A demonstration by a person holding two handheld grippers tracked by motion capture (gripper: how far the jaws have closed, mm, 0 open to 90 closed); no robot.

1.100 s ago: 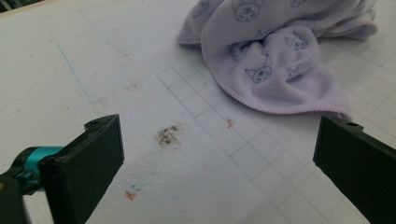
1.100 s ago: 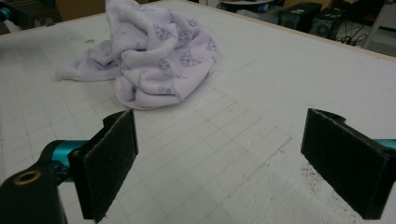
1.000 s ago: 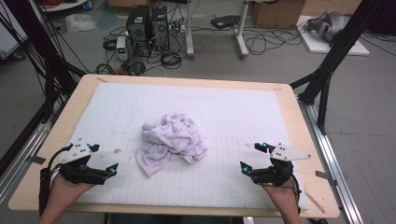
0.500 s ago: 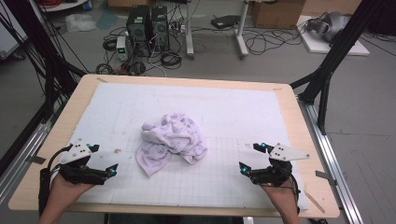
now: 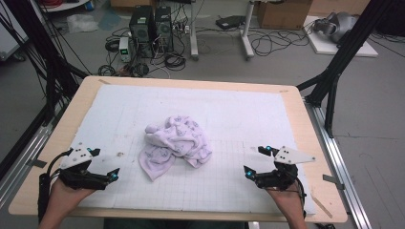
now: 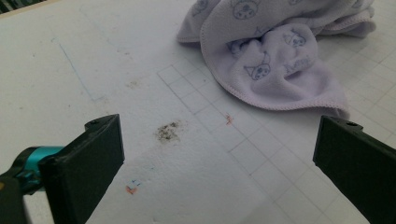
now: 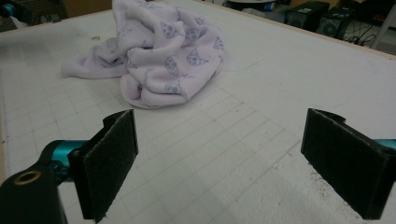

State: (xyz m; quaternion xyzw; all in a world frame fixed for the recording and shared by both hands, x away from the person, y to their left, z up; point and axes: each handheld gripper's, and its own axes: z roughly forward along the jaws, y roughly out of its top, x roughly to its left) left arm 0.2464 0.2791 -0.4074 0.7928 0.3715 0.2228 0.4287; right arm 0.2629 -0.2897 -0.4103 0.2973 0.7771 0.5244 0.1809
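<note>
While I hold both tools low at the near edge, the high view shows my left hand-held gripper [image 5: 102,165] at the front left of the surface [image 5: 239,109] and my right hand-held gripper [image 5: 254,161] at the front right, each well apart from the crumpled lilac towel [image 5: 175,143]. That towel lies bunched near the middle of the white gridded mat, between the two tools.

From the left gripper view, my left hand-held gripper [image 6: 215,154] stands wide open with nothing between its jaws. A dark smudge [image 6: 167,132] marks the mat between them. The towel [image 6: 275,56], printed with small cat faces, sits beyond, toward the upper right, clear of both jaws.

From the right gripper view, my right hand-held gripper [image 7: 219,154] is likewise spread wide and empty above the grid lines. The towel [image 7: 159,56] lies ahead toward the upper left, not touched.
</note>
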